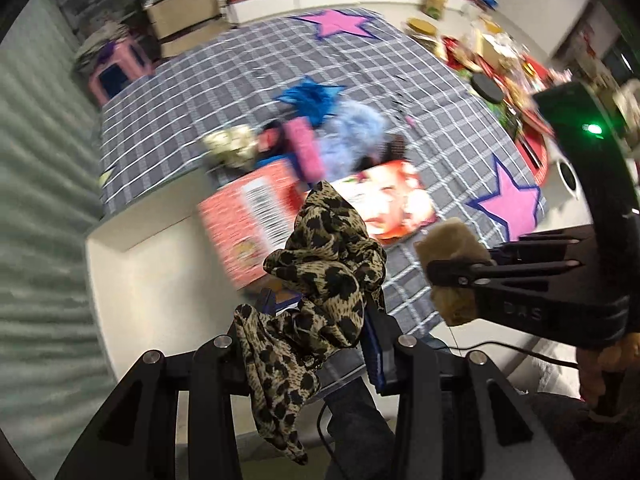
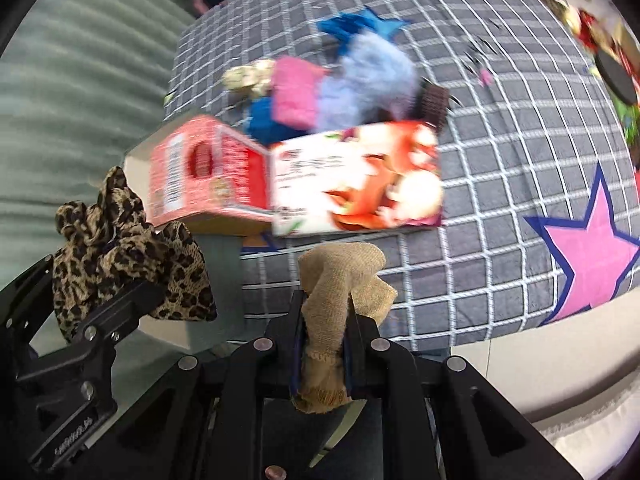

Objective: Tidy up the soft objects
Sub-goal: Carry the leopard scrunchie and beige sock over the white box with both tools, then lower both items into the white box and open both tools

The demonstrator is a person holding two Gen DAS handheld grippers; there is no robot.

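My left gripper (image 1: 316, 320) is shut on a leopard-print cloth (image 1: 320, 272), which bunches up above the fingers and hangs down below them. My right gripper (image 2: 322, 320) is shut on a tan knitted cloth (image 2: 340, 276). In the left wrist view the right gripper (image 1: 452, 276) shows at the right with the tan cloth (image 1: 452, 240). In the right wrist view the left gripper (image 2: 120, 292) shows at the left with the leopard cloth (image 2: 120, 248). Ahead lies a red printed box (image 2: 352, 176). Behind it is a pile of soft things (image 2: 360, 80): blue, light blue fluffy, pink, cream and brown.
A grey checked blanket (image 1: 440, 92) with pink stars carries the box (image 1: 256, 216) and the pile (image 1: 352, 132). A white surface (image 1: 152, 280) lies at the near left and a pink stool (image 1: 116, 68) stands far left. A cluttered red-edged table (image 1: 500, 64) runs along the right.
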